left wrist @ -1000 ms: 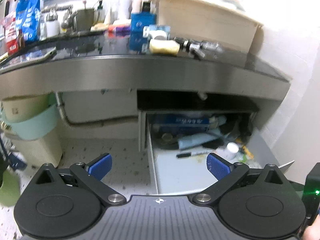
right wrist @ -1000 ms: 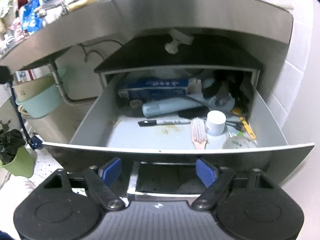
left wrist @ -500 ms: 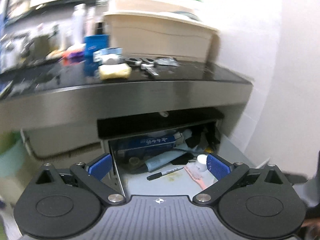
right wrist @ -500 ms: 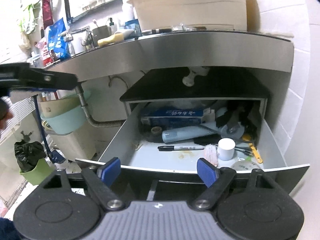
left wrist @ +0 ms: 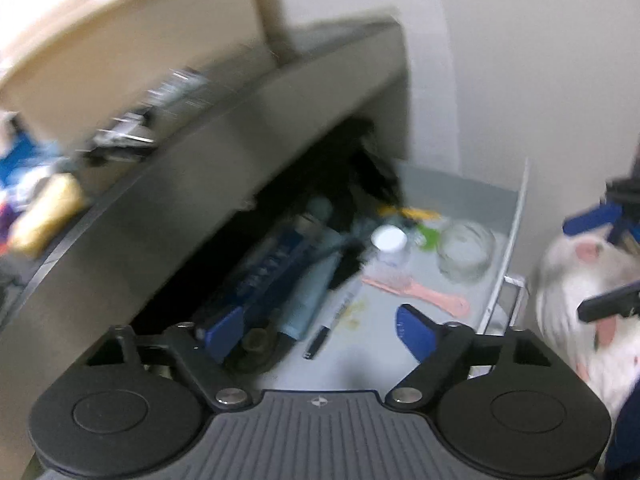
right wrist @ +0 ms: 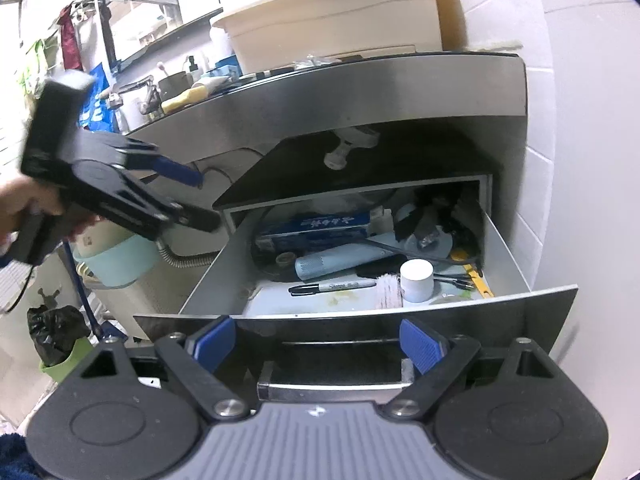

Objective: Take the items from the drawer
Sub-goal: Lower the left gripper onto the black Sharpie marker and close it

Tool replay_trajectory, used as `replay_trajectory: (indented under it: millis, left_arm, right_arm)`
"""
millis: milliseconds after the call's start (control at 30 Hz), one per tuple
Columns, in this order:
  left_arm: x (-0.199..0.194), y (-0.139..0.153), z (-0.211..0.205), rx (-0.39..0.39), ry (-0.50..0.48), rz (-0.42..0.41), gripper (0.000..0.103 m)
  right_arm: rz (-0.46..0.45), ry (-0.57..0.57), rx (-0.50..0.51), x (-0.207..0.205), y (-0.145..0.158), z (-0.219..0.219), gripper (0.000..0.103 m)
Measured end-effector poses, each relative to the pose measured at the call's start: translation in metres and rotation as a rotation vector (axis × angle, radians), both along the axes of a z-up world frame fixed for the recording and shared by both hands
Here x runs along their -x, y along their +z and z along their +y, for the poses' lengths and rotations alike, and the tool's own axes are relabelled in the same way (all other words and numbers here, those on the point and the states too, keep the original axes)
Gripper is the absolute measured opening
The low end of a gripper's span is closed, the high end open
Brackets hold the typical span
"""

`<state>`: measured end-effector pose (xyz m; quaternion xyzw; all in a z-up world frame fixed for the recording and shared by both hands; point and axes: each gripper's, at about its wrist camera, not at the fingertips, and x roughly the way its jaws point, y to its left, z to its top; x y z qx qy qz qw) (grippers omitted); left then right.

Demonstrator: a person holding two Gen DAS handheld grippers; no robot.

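The grey drawer [right wrist: 516,256] under the steel counter stands open. In it lie a black marker [right wrist: 332,287], a pink brush [left wrist: 416,290], a white-capped jar [right wrist: 417,280], a glass jar [left wrist: 464,250], a light blue tube [right wrist: 340,263] and a blue box [right wrist: 316,228]. My left gripper [left wrist: 320,330] is open and empty, hovering over the drawer's left side, above the marker [left wrist: 334,320]. It also shows in the right wrist view [right wrist: 200,196]. My right gripper [right wrist: 316,344] is open and empty, in front of the drawer's front panel and handle [right wrist: 332,390].
A cream tub [right wrist: 336,20] and small items stand on the black counter above. A teal basin [right wrist: 120,256] and a hose [right wrist: 180,258] sit left of the drawer. A green bin with a black bag [right wrist: 56,340] stands on the floor. A white tiled wall [right wrist: 580,120] is at right.
My left gripper has swung right and down over the open drawer, its view now blurred. My right gripper has drawn back a little from the drawer front.
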<state>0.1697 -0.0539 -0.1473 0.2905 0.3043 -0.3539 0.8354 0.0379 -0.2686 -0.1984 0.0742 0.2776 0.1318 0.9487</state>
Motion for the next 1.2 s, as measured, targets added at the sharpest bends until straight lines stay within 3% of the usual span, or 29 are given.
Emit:
replay_trajectory:
  millis: [200,300,367,433,567,800,1200]
  left_arm:
    - [-0.027,-0.034,-0.035,-0.082,-0.143,0.106,0.068]
    - [-0.044,-0.056,-0.054,-0.136,-0.182,0.143,0.068]
    - [-0.056,-0.071,-0.065,-0.165,-0.198,0.180,0.062]
    - [-0.069,-0.086,-0.076,-0.205,-0.205,0.229,0.052]
    - [-0.090,-0.111,-0.091,-0.284,-0.222,0.264,0.048]
    - [-0.123,-0.136,-0.107,-0.349,-0.216,0.326,0.040]
    - [-0.147,-0.160,-0.116,-0.424,-0.212,0.378,0.031]
  right_arm:
    - [-0.007,0.003,-0.019,0.002,-0.005,-0.005,0.090]
    - [-0.010,0.004,-0.033,0.003,-0.007,-0.006,0.090]
    - [-0.009,0.004,-0.045,0.002,-0.008,-0.007,0.090]
    - [-0.001,0.002,-0.055,0.002,-0.010,-0.008,0.090]
    - [0.018,0.002,-0.081,0.001,-0.017,-0.009,0.090]
    - [0.034,0.011,-0.101,0.001,-0.024,-0.012,0.090]
    - [0.041,-0.004,-0.155,0.002,-0.028,-0.020,0.090]
